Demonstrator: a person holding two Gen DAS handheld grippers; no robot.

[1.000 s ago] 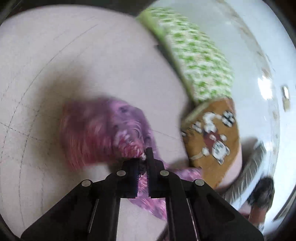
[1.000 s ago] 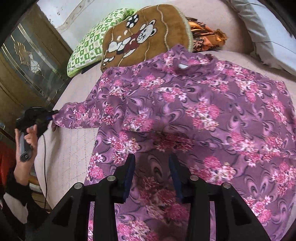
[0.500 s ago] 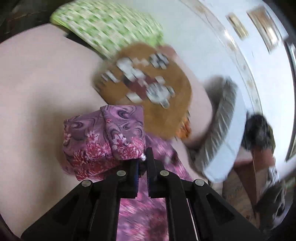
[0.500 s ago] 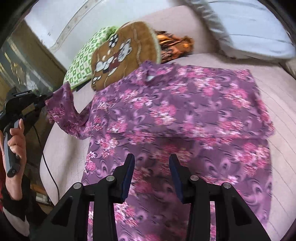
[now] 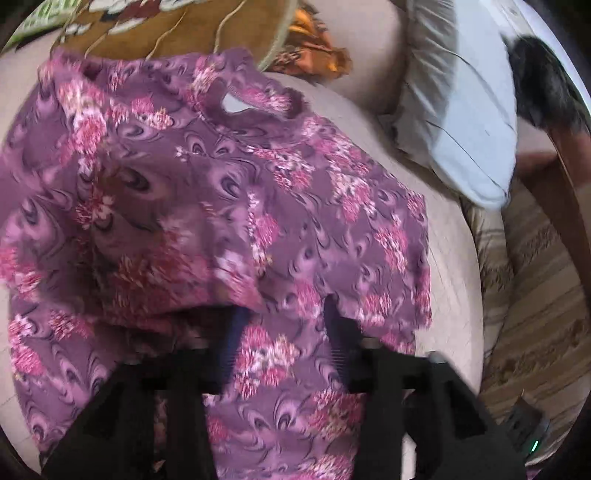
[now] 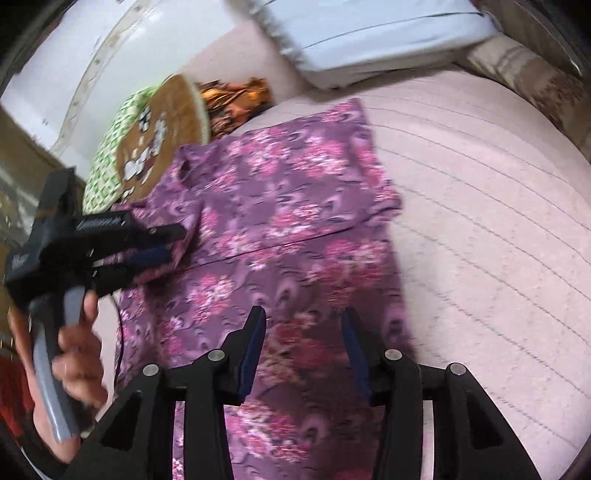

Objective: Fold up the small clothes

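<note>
- A purple floral garment lies spread on the pink bed, its neckline toward 12 o'clock and close to the pillows.
- In the right wrist view the garment runs from the middle of the picture down to 6 o'clock, with bare quilted bed to its 3 o'clock side.
- The left tongs stand apart over the cloth; floral fabric shows in the gap between them. In the left wrist view a folded flap of the garment lies at 9 o'clock, its edge draped over the tip of one finger. That view is blurred, so I cannot tell whether the fabric is pinched.
- From the right wrist view the left tongs appear at 9 o'clock, with the garment's sleeve edge lying across them, and the person's left hand wraps the grey handle.
- The right tongs are spread wide above the lower part of the garment, with nothing held between them.
- A brown panda cushion and a green checked pillow sit at about 10 o'clock beyond the neckline, with an orange patterned cloth beside them.
- A pale blue pillow lies at 12 o'clock.
</note>
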